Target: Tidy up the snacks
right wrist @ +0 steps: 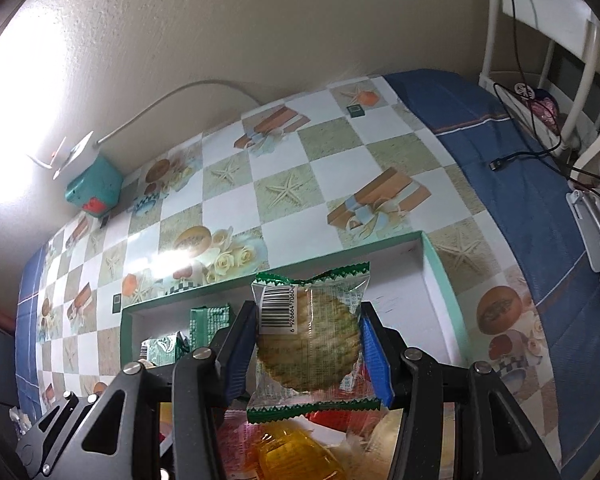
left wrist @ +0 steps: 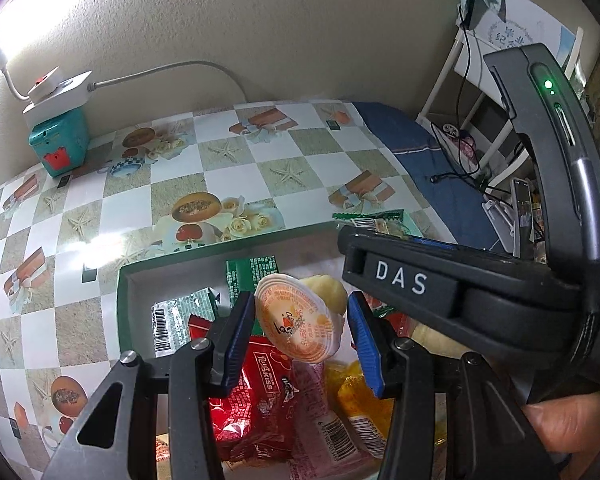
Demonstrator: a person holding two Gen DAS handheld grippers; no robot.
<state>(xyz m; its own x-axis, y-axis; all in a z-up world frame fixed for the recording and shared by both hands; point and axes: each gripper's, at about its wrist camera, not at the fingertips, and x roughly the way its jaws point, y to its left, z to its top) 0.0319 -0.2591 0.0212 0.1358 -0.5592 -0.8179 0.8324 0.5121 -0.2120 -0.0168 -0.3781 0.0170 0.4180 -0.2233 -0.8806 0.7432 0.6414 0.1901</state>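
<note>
Counter (right wrist: 332,168) with checkered starfish cloth carries a green-rimmed shallow box (right wrist: 440,276), white inside, holding a pile of mixed snacks: red packet (left wrist: 256,396), yellow packet (left wrist: 360,400), green wrappers (left wrist: 252,276) at the back. Teal box (left wrist: 60,144) with a white power strip on top sits far off at the wall. Left hand-held gripper (left wrist: 302,334) is clamped on a round jelly cup (left wrist: 296,320), lid facing the camera, hanging tilted above the pile. Right hand-held gripper (right wrist: 310,350) is clamped on a clear-wrapped round cracker (right wrist: 310,344), pads pinching the wrapper sides, above the box's open right part. Risks, my guess: jelly cup is held at its rim edge and tilted, so it could pivot or pop out if the squeeze slackens; cracker could crack under too hard a squeeze, or the slick wrapper slip; the 2 hand-held grippers are working close over the same box and could bump. Hidden: box's near edge and bottom of the pile cut off by gripper bodies; most labels unreadable; pale item behind the jelly cup unclear; only a thumb of the person shows.
</note>
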